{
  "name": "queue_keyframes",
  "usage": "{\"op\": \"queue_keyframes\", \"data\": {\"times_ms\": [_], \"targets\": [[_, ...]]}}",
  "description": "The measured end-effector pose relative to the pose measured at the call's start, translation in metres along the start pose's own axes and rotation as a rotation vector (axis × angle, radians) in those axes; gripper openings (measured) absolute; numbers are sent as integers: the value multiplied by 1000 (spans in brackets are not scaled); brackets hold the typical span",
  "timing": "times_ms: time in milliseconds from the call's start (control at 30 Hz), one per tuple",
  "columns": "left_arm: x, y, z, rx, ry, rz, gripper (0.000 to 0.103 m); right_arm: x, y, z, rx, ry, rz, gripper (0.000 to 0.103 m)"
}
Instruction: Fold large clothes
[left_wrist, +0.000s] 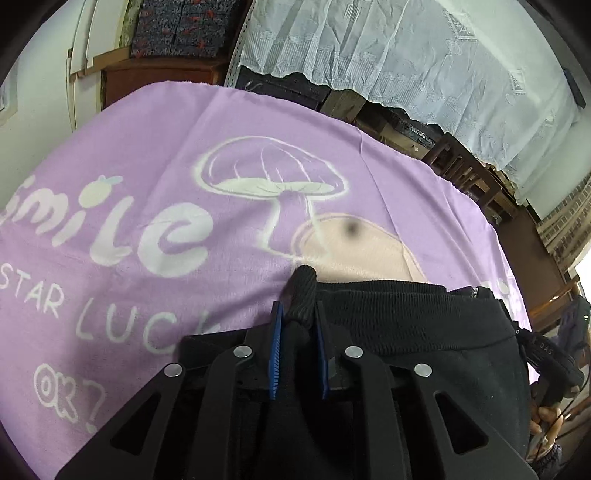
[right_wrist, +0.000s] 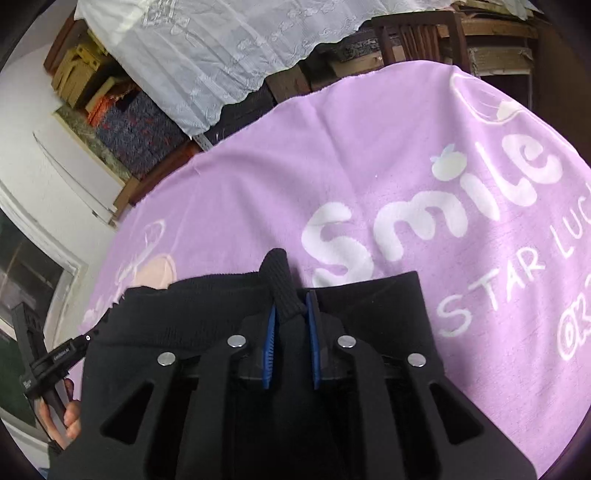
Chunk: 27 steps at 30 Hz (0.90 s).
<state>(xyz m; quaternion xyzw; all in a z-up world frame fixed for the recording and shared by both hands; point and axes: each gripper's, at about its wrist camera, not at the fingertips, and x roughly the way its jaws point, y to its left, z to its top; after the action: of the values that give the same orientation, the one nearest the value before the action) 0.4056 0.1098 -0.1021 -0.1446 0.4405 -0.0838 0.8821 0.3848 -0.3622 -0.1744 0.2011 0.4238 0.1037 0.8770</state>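
L gripper (left_wrist: 298, 314): fingers nearly closed, pinching a ribbed fold of the black garment (left_wrist: 406, 325). R gripper (right_wrist: 290, 314): same, narrow gap, ribbed hem clamped between blue pads. Garment lies at near edge of table, on lilac blanket (right_wrist: 332, 166) w/ "Smile" print, mushroom motif.

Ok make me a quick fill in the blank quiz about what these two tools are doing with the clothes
1. Each tool, left tool and right tool, is shut on a bunched fold of the ____ garment.
2. The garment lies on a ____ blanket.
3. The largest word printed on the blanket is ____.

Missing words: black; purple; Smile
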Motion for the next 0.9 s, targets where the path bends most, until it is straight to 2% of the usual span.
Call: {"op": "queue_keyframes", "data": {"times_ms": [100, 133, 200, 267, 300, 367, 467, 633, 767, 900], "targets": [[-5, 1, 0, -6, -13, 12, 32, -2, -5, -1, 25, 9, 47, 19], [-10, 2, 0, -16, -23, 8, 39, -4, -9, -2, 41, 6, 68, 20], [-26, 5, -3, -26, -56, 8, 42, -13, -14, -2, 81, -5, 96, 24], [-45, -3, -1, -12, -100, 38, 43, -28, -14, -1, 96, -40, 69, 38], [-55, -10, -1, 1, -122, 41, 43, -42, -10, -2, 90, -75, 55, 41], [-77, -28, -5, 33, -155, -1, 46, -61, -2, -3, 76, -110, 79, 41], [-100, -63, -22, 110, -173, -36, 52, -96, 25, -17, 41, -160, 161, 41], [-114, -116, -62, 234, -180, -34, 58, -115, 83, -55, -92, -148, 209, 36], [-109, -130, -88, 286, -164, -1, 60, -116, 111, -86, -147, -106, 240, 32], [-96, -124, -100, 280, -124, 17, 60, -106, 123, -106, -199, -87, 188, 31]]}}
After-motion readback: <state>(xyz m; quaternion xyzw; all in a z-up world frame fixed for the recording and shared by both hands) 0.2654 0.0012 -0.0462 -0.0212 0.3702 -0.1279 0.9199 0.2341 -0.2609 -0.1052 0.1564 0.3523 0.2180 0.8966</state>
